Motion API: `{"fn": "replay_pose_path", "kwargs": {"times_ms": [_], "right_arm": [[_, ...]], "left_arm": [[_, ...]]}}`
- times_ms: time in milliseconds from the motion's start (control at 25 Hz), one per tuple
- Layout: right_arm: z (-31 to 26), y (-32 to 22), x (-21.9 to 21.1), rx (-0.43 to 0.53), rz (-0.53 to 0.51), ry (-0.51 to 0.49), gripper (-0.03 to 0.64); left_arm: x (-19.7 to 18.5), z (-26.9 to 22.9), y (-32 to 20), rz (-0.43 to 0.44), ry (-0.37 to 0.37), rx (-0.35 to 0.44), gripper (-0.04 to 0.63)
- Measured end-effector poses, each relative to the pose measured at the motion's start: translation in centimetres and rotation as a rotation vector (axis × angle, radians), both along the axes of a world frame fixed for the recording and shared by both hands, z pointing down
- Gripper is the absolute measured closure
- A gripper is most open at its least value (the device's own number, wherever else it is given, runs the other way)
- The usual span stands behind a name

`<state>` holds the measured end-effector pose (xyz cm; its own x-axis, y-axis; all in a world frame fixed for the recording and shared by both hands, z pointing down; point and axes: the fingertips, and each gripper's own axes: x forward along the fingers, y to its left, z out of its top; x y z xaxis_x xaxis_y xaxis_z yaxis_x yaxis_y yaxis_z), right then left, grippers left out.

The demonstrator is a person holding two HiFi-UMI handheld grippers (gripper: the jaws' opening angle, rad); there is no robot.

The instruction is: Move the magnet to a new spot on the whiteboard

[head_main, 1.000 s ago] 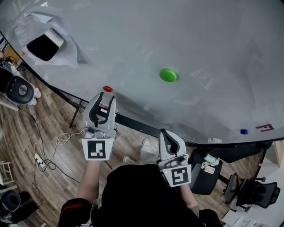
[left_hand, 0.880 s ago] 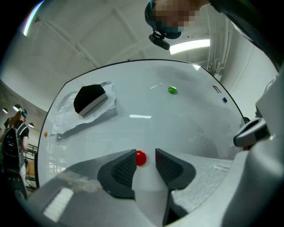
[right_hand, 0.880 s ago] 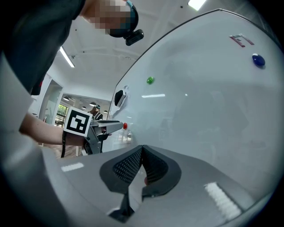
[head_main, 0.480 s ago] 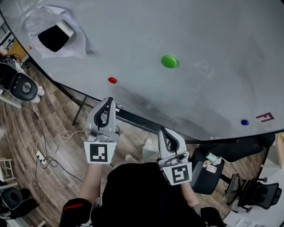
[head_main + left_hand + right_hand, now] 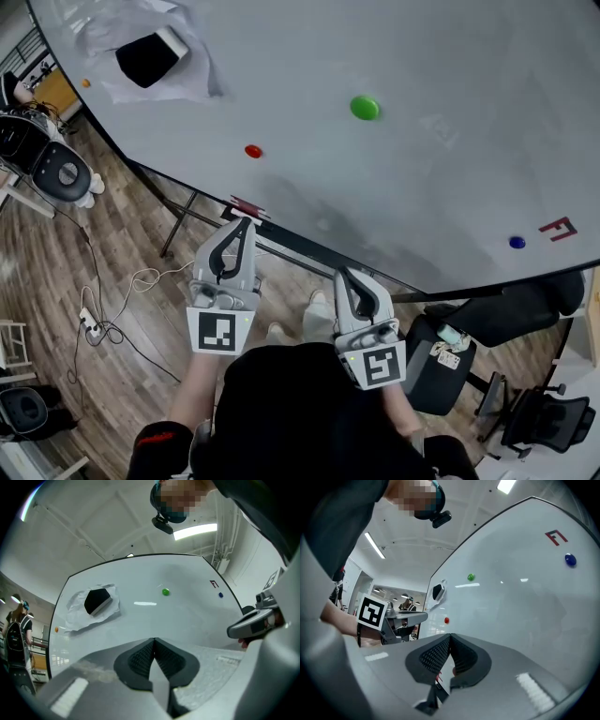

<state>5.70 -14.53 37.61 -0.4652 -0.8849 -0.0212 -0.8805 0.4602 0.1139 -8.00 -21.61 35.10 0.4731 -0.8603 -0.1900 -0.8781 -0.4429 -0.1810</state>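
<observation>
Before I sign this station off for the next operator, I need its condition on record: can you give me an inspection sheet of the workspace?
Surface: whiteboard, faint wipe marks, a red F mark.
Job's things: red magnet stuck on the board, apart from both grippers.
Clutter: green magnet, blue magnet, black eraser on a crumpled sheet.
Grippers: left gripper fingers just closed, nothing between them; right gripper shut, empty.
Cables: white cable looping to a power strip on the floor.
Surroundings: wooden floor, office chair at right.
</observation>
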Motion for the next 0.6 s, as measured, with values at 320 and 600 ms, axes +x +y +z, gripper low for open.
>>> {"fn": "replay_pose_path", "kwargs": {"times_ms": [320, 600], "right_arm": [[-0.2, 1.9, -1.5, 0.009, -0.033, -0.017, 0.615], [-0.9, 3.2, -2.2, 0.03, -0.047, -0.038, 0.615]], "left_arm": [[-1.5, 1.3, 3.7, -0.036, -0.008, -0.043, 0.594], [-1.2, 1.9, 7.0, -0.022, -0.01, -0.049, 0.594]]}}
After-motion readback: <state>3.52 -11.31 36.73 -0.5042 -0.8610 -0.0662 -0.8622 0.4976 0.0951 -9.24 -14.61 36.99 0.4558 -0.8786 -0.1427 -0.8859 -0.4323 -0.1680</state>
